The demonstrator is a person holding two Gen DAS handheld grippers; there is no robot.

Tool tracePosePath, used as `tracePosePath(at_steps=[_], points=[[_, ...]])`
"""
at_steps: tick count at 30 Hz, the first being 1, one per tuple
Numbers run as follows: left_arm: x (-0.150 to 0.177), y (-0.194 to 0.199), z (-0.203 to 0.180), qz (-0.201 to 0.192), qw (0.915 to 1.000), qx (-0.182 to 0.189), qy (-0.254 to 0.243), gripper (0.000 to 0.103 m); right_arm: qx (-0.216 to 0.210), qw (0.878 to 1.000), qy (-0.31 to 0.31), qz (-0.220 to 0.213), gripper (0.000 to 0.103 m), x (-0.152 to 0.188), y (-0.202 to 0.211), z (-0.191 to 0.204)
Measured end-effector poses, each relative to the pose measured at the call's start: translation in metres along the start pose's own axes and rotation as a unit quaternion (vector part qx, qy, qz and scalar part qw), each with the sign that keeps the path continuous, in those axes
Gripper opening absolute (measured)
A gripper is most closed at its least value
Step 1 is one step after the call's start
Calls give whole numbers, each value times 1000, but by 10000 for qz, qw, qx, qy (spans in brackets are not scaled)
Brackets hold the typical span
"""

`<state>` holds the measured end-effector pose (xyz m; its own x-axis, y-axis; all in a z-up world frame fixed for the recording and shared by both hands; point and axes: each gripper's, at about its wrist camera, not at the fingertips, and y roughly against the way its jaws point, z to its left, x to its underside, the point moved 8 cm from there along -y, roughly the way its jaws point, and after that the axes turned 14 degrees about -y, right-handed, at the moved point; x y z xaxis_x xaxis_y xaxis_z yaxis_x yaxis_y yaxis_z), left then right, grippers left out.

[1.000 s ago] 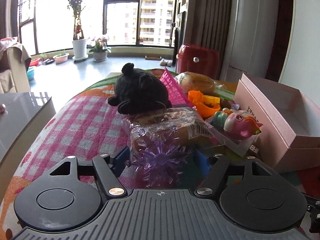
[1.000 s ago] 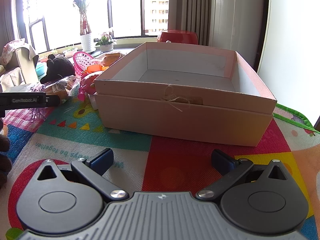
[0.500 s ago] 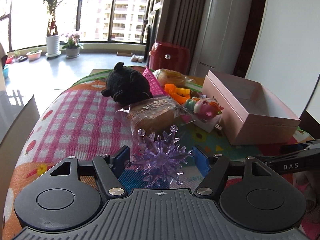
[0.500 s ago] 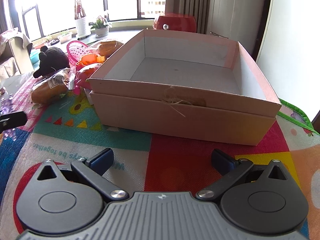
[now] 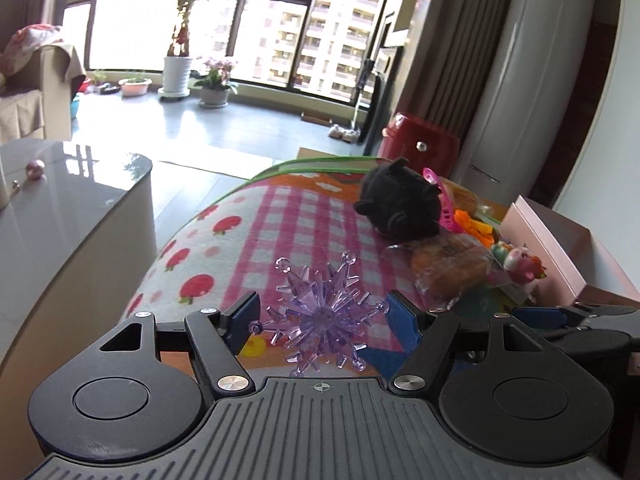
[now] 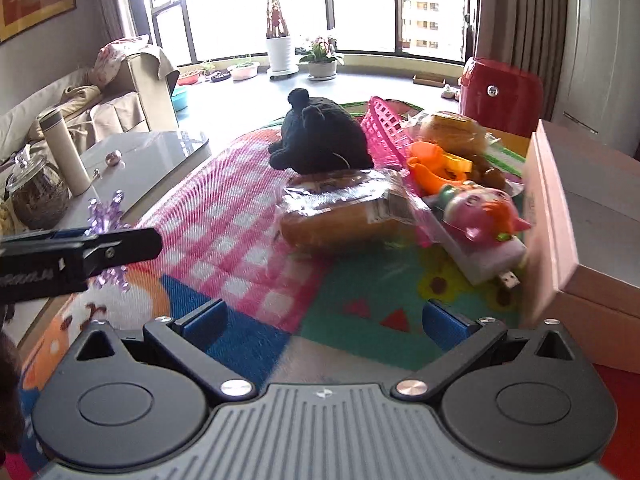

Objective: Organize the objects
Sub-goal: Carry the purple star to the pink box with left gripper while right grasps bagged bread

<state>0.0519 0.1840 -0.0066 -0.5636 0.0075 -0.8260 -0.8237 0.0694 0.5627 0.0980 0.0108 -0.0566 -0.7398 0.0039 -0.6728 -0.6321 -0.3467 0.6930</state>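
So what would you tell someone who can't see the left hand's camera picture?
The left gripper holds a spiky purple crystal ball above a pink checked mat. Behind sit a black plush toy, wrapped bread and a pink box.

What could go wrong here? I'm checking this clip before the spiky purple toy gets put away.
1. The left claw grips the purple spiky toy only by its thin points, so it may slip or twist free.
2. The open right claw faces the wrapped bread, which lies against the black plush and pink pig toy; grabbing it could drag them.

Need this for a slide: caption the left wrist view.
Left gripper holds purple spiky ball above play mat.
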Motion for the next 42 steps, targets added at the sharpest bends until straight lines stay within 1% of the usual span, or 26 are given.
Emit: tracePosePath(at_steps=[4,9,11,12,13,14,16,17,18,19,23,26,28,29,32,33,34,35,36,37,39,41,42], points=[[2,6,17,-65,9998,-84,168,74,230,9990,-347,-130,103,-24,-31,20],[7,8,20,-50,9996,-39,270,74,363,9978,-493,-251,103,-43,-48,31],[8,9,17,-56,9996,1,279,74,385,9976,-539,-182,92,-44,-50,29],[8,9,14,-58,9996,27,279,74,401,9976,-555,-117,75,-43,-50,27],[9,10,13,-63,9996,55,282,74,389,9976,-564,23,64,-40,-50,23],[9,10,11,-59,9995,89,289,74,403,9978,-526,30,53,-38,-48,20],[10,10,5,-54,9994,178,309,74,387,9979,-509,107,38,-35,-39,13],[11,10,3,-48,9992,218,322,74,345,9978,-547,155,36,-32,-33,9],[11,10,0,-38,9991,265,340,74,288,9979,-538,212,26,-28,-28,8],[12,11,-3,-28,9989,313,355,74,244,9981,-500,268,24,-24,-21,6],[15,15,-23,33,9985,498,244,74,75,9991,-246,342,23,-2,16,-7],[17,19,-41,80,9978,651,109,74,25,9988,-176,458,22,20,50,-30],[18,21,-52,93,9972,741,32,74,47,9982,-207,560,19,34,69,-48],[17,22,-59,95,9969,783,-12,74,141,9982,-191,545,19,42,80,-60],[16,22,-77,117,9959,882,-174,74,333,9981,-26,515,24,58,106,-89],[15,21,-83,135,9956,895,-249,74,395,9982,-3,457,33,63,113,-96],[15,19,-88,163,9954,877,-338,74,451,9983,-7,373,54,64,119,-100],[15,18,-93,190,9954,836,-436,74,476,9986,-34,237,65,63,124,-104],[15,18,-98,221,9953,777,-540,74,457,9989,-81,71,79,59,128,-105],[15,17,-101,249,9952,732,-604,74,399,9991,-134,-75,82,54,130,-104],[17,16,-104,326,9951,650,-673,74,160,9995,-188,-219,82,43,129,-95],[20,18,-103,405,9951,600,-671,74,-62,9994,-117,-306,85,34,119,-80],[22,19,-102,435,9951,576,-672,74,-71,9995,-58,-313,85,31,110,-74]])
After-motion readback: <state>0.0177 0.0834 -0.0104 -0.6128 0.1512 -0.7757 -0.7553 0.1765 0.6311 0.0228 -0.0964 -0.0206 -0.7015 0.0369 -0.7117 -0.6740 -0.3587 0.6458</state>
